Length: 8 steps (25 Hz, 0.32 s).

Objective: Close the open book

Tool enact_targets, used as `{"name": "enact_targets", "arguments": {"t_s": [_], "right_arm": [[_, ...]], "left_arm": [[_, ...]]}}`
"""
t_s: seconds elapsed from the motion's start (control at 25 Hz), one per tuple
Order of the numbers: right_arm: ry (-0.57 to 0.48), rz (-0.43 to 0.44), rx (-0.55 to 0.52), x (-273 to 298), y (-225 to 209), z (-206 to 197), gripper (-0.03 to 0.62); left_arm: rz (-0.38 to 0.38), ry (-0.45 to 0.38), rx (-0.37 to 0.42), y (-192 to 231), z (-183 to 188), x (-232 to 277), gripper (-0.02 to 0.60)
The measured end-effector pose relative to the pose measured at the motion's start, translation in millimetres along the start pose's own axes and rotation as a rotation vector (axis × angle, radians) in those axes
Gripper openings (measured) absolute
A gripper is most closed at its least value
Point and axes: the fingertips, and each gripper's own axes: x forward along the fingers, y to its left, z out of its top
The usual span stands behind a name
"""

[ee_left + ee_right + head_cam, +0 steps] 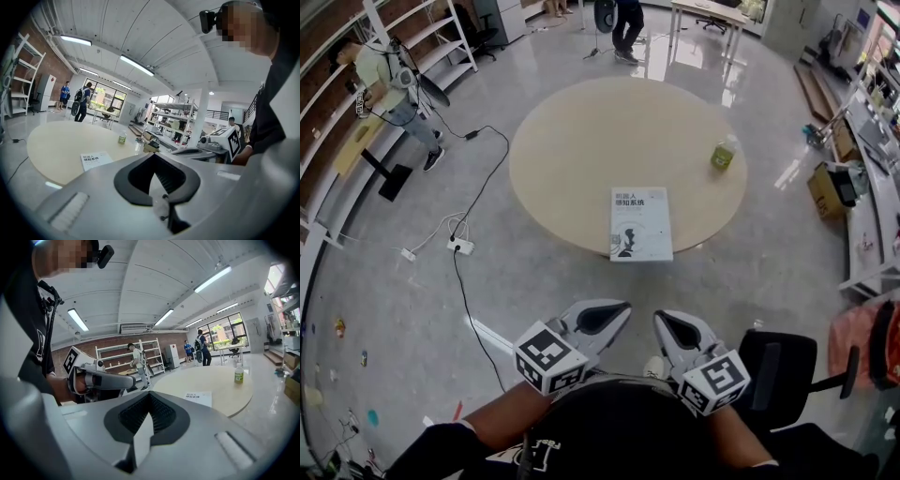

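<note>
A white book (640, 223) with a printed cover lies flat and closed at the near edge of the round beige table (581, 141). It also shows small in the left gripper view (95, 160) and the right gripper view (198, 398). My left gripper (617, 309) and right gripper (666, 321) hang side by side close to my body, well short of the table and above the floor. Both have their jaws together with nothing between them. Each gripper's own view shows its dark pads meeting, the left gripper (157, 173) and the right gripper (149, 414).
A green bottle (724, 155) stands on the table's right side. A black office chair (778, 370) is at my right. A power strip and cables (461, 246) lie on the floor at left. A person (389, 84) stands by the shelves far left.
</note>
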Motion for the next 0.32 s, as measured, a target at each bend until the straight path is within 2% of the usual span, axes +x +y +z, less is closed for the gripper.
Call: {"name": "enact_targets", "arguments": {"t_s": [0.32], "right_arm": [[0.002,-0.009,0.006,2.5,-3.1,-4.2,0.006]], "left_arm": [[-0.002,0.002,0.0,3.5,-1.7,-0.8,0.005]]}}
